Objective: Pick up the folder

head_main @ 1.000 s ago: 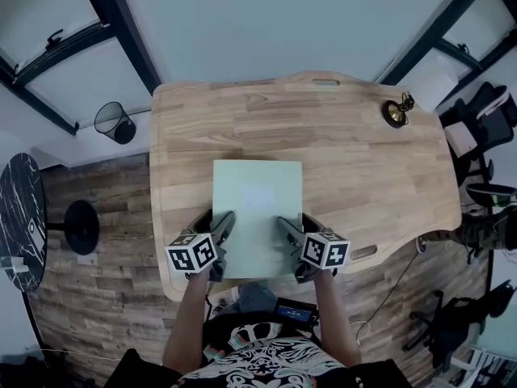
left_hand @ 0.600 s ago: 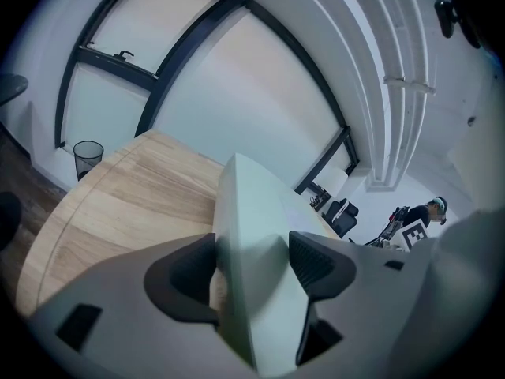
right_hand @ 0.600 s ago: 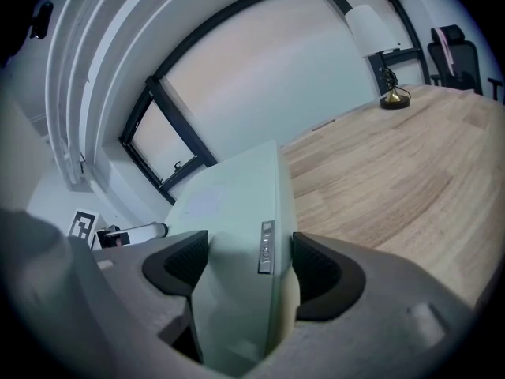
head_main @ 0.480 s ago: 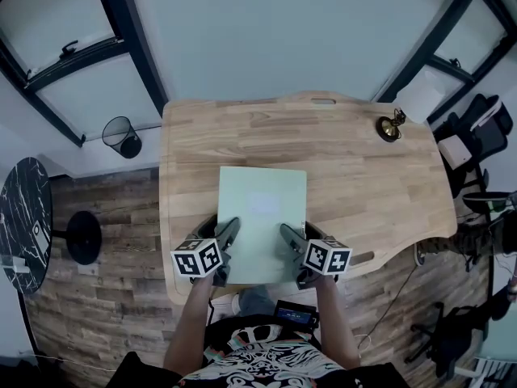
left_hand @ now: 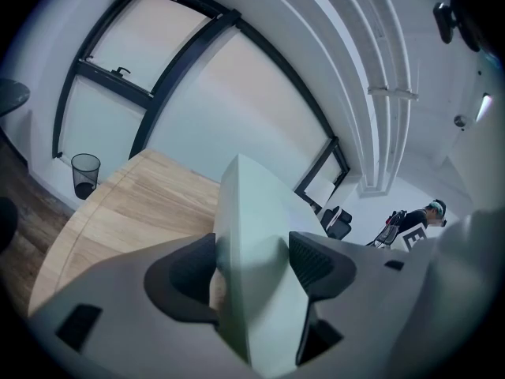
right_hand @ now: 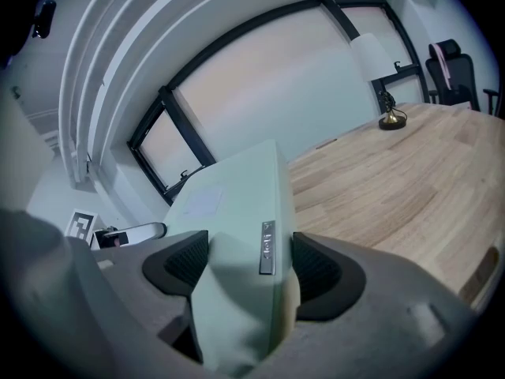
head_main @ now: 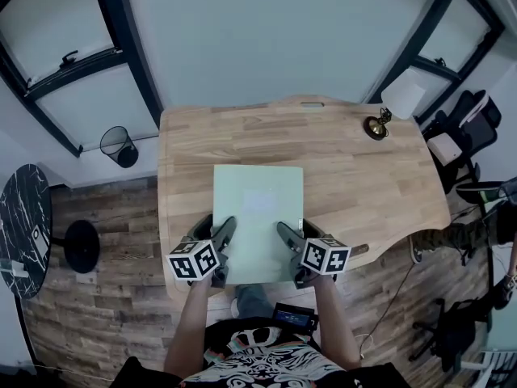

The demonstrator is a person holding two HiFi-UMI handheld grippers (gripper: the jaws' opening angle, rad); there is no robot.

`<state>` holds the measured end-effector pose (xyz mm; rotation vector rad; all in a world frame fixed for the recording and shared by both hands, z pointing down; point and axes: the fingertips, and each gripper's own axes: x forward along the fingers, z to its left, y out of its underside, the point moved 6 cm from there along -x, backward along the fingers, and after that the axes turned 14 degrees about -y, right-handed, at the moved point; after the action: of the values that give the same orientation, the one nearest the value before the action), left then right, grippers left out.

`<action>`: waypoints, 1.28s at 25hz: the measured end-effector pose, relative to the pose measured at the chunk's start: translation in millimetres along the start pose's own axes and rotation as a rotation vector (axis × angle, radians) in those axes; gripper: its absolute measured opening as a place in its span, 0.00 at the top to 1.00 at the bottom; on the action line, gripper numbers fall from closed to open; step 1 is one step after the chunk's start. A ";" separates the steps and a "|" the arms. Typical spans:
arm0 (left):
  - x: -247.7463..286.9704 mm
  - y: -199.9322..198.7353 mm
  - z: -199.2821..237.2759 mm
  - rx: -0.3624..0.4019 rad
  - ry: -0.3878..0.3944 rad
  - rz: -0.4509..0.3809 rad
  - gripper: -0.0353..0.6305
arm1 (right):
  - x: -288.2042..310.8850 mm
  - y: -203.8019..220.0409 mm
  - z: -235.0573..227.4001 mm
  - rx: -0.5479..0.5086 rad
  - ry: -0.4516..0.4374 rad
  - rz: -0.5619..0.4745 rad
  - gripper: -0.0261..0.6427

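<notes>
The pale green folder (head_main: pixel 257 208) lies over the middle of the wooden counter (head_main: pixel 355 176), its near end reaching the counter's near edge. The left gripper (head_main: pixel 224 233) has its fingers (left_hand: pixel 319 263) closed on the folder's near left corner. The right gripper (head_main: pixel 288 238) has its fingers (right_hand: pixel 185 263) clamped on the near right corner, beside a small metal tab (right_hand: pixel 267 247). A brass-footed lamp (head_main: pixel 380 115) stands at the far right corner.

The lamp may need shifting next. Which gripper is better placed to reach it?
Right, probably. The lamp stands at the far right corner of the table, on the side of the right gripper. The left gripper would have to cross the folder. Both are shut on it.
</notes>
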<state>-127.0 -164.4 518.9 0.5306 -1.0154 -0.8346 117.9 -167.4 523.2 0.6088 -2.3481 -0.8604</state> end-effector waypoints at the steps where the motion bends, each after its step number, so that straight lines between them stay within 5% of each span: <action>1: -2.4 -1.6 -2.6 0.004 0.006 -0.007 0.52 | -3.3 -1.4 2.7 -0.004 0.000 -0.006 0.47; 32: -34.9 -19.6 -25.8 0.045 0.060 -0.078 0.52 | -35.2 -12.4 34.6 -0.029 0.002 -0.093 0.47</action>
<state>-120.3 -147.3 474.9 0.6340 -0.9650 -0.8612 124.6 -140.6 480.6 0.7113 -2.3166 -0.9332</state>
